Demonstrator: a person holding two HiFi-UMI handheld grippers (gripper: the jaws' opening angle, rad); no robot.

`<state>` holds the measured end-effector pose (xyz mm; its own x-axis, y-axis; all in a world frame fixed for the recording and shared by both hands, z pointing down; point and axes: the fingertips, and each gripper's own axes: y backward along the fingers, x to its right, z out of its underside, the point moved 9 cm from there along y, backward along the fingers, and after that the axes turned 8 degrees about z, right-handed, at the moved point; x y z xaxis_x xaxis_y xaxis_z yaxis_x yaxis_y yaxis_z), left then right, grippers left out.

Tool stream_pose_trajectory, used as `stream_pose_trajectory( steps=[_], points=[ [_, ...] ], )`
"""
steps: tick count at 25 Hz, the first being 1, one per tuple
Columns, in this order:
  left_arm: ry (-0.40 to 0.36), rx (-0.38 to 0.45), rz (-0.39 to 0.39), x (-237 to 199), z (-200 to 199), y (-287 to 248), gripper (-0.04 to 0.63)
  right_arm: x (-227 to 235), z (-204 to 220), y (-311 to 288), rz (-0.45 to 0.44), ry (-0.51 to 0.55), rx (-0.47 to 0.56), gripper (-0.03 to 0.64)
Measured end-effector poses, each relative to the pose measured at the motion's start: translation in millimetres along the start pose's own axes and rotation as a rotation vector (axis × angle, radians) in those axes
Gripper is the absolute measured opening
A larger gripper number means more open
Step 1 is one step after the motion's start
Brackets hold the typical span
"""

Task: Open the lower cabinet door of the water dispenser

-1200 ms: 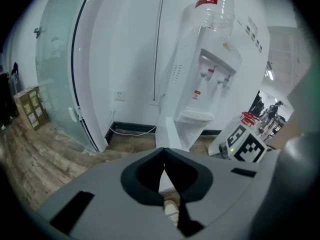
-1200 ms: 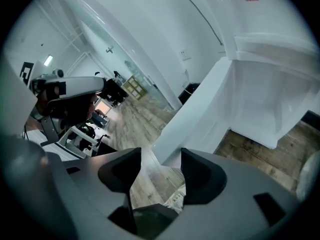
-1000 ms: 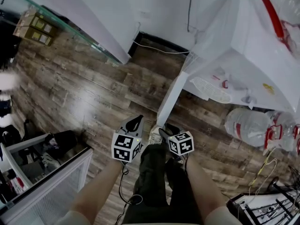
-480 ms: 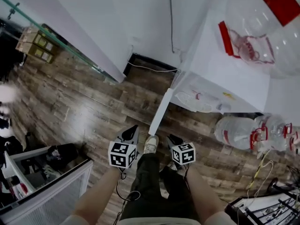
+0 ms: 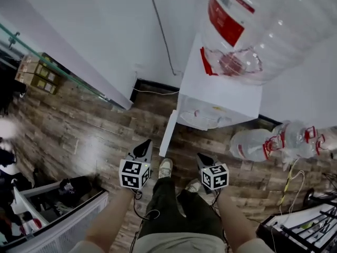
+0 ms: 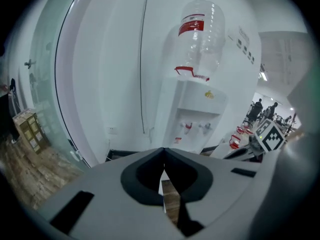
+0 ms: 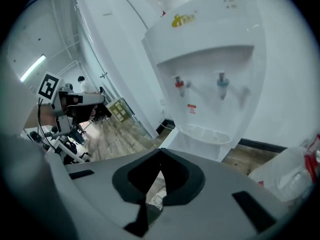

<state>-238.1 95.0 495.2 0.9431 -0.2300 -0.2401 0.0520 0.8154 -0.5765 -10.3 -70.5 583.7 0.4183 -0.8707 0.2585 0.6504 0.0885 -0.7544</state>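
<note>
Grey tongs [image 5: 144, 144], b/w marker cubes [image 5: 134, 174], dk trousers [image 5: 174, 207]

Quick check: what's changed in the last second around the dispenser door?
The right gripper has lifted away from the lower edge of the cabinet door, and its jaws have just been closing with nothing between them. The left gripper, shut and empty, has lifted with it. The head view has swung up onto the water dispenser and its bottle. The door stays open.

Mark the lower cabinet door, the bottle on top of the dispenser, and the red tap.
cabinet door [image 5: 168, 134]: head view, top edge of the swung-open panel.
water bottle [image 5: 263, 30]: head view, clear side wall.
red tap [image 7: 179, 83]: right gripper view, its red lever.
</note>
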Motion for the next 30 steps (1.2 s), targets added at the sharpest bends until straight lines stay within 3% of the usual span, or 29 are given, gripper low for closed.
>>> stream_pose_trajectory(
  steps=[12,23,30],
  points=[
    [-0.096,0.075,0.101,61,-105,30,0.005,-9,-97,132,0.06,-0.057,0.218,0.008],
    [-0.223,0.165,0.241,123,-200,53,0.005,-9,-163,243,0.175,0.025,0.381,0.008],
    [-0.293,0.262,0.281,156,-245,75,0.005,-11,-191,316,0.244,0.049,0.51,0.008]
  ],
)
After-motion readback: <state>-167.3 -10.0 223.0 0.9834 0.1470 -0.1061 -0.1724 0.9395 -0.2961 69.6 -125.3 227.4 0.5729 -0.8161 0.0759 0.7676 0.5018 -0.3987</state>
